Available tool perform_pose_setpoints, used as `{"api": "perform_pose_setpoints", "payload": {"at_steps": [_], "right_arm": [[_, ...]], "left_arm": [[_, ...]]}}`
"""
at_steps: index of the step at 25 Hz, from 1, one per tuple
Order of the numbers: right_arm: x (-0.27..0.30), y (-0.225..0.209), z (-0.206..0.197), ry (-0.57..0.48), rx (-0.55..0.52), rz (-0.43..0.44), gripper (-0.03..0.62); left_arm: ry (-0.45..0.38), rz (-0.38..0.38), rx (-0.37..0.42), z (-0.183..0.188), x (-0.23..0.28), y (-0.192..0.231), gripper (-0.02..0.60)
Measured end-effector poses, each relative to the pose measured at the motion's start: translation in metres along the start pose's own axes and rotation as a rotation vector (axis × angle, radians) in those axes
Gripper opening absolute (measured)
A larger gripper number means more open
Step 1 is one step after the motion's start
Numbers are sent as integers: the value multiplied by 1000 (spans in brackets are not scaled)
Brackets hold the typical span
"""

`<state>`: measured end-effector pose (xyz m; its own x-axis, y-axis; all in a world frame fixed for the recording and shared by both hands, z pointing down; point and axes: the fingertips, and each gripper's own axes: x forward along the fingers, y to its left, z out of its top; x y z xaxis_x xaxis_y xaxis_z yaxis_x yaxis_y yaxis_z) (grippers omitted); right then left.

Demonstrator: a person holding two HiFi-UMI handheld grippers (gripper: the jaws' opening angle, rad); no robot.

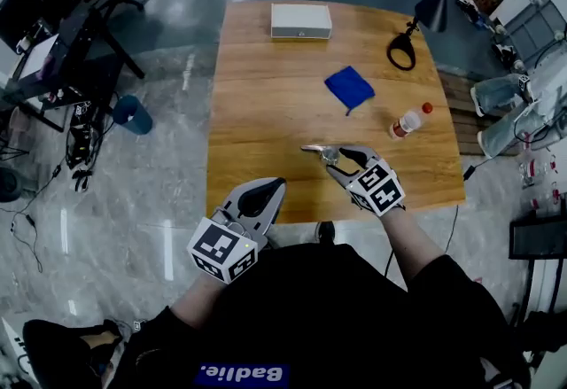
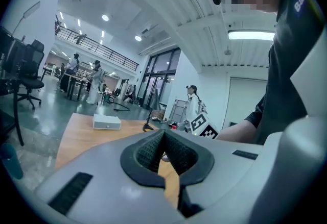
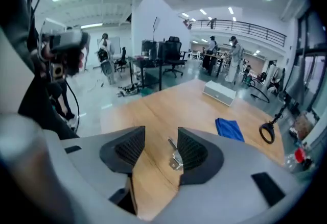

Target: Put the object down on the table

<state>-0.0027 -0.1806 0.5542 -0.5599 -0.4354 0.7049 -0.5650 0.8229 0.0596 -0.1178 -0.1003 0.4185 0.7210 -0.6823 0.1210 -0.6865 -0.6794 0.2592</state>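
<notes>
A small silvery metal object (image 1: 317, 150) lies flat on the wooden table (image 1: 266, 121), near its front edge. My right gripper (image 1: 339, 162) stands open just behind it and grips nothing. In the right gripper view the metal object (image 3: 174, 155) rests on the wood between the jaws, close beside the right pad (image 3: 191, 149), and the right gripper (image 3: 161, 141) is spread wide. My left gripper (image 1: 270, 190) hovers at the table's front edge to the left, shut and empty. In the left gripper view the left gripper (image 2: 163, 135) has its pads meeting at the tip.
At the table's far edge sits a white box (image 1: 301, 20). A blue cloth (image 1: 349, 86) lies mid-table, a red-capped bottle (image 1: 408, 121) lies at the right, and a black loop tool (image 1: 401, 50) is at the far right. Office chairs and a blue bin (image 1: 133, 114) stand on the floor to the left.
</notes>
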Motion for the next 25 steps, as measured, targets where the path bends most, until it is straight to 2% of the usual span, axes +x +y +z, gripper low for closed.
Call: {"api": "perform_pose_setpoints", "payload": {"at_steps": [4,8,13,19,25], "right_arm": [[-40,26,39,-178,135,28,193],[-77,39,62,-327,234,68,87],[-116,39,77,-461,309,149,13],[-154,33,96,-616,330,231,5],[-179,21,101,-700,342,247,5]], "left_arm": [[-11,-87,15,9,14,-13,8],[-27,-109,37,23,27,-23,8],[-35,-106,56,41,40,-44,8],[-35,-104,77,49,60,-66,8],[-35,-89,93,56,74,-79,6]]}}
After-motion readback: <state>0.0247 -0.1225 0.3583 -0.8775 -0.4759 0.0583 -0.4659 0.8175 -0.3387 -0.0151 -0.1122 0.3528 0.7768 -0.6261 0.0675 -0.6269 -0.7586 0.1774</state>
